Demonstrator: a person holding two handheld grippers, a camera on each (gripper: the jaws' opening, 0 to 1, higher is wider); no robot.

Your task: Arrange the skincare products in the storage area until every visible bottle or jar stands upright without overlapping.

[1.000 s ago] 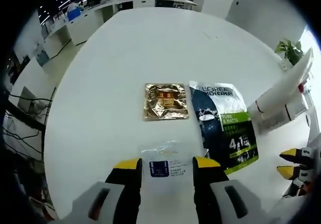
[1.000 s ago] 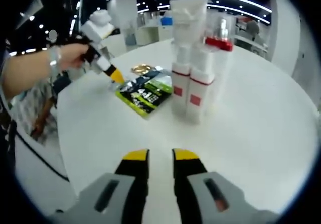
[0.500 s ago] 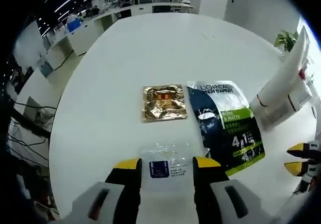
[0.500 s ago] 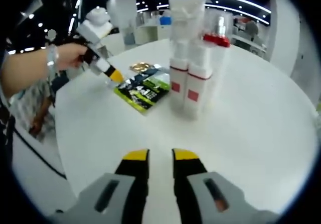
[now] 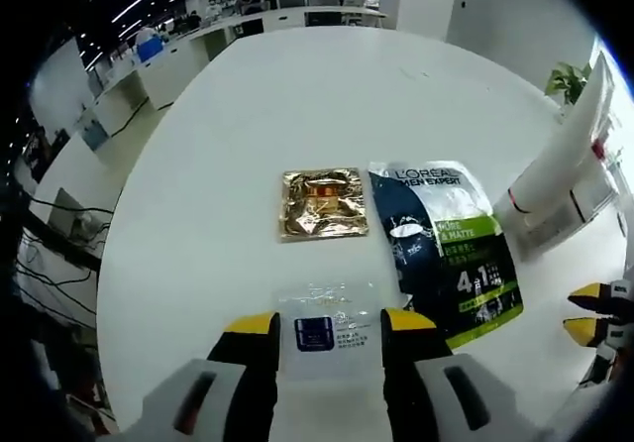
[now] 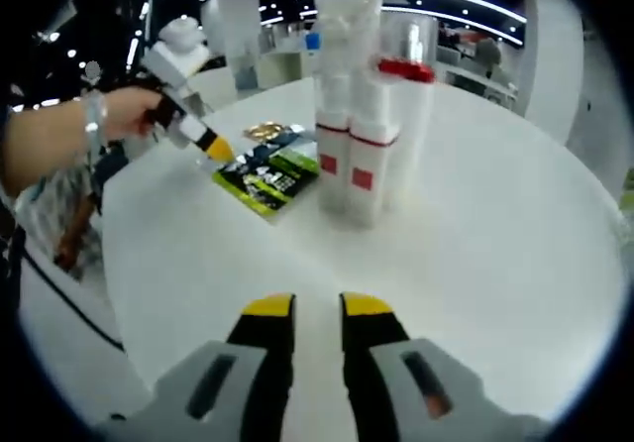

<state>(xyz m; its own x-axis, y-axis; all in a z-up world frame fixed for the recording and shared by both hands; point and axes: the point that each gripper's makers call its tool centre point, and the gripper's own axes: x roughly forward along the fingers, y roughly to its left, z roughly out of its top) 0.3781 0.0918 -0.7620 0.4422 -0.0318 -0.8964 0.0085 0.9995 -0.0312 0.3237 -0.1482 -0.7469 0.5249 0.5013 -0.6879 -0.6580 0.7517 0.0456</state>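
Since a second ago, little is shifting in the left gripper view: the packets are sitting slightly lower in frame, which I am reading as my own camera tilting. In the right gripper view the bottles are sliding leftward, again camera motion.

Working left to right in the left gripper view: the white table is carrying a gold sachet lying flat, and just beside it a dark blue-and-green sachet, also flat. The left gripper is clenching a clear sachet between its yellow tips, its far end resting near the table. The right gripper's tips are peeking in at the right edge.

In the right gripper view, a hand is holding the left tool over the packets; the white bottles with red labels are standing upright, touching each other, with a red-capped clear one behind. The right gripper is hanging with jaws nearly closed on nothing.

Risk, as I am judging it: the limp sachet is likely folding or slipping out if I am lifting quickly, and setting it down carelessly is risking overlap with the green packet. Sweeping the right tool forward could be toppling the tight bottle cluster.
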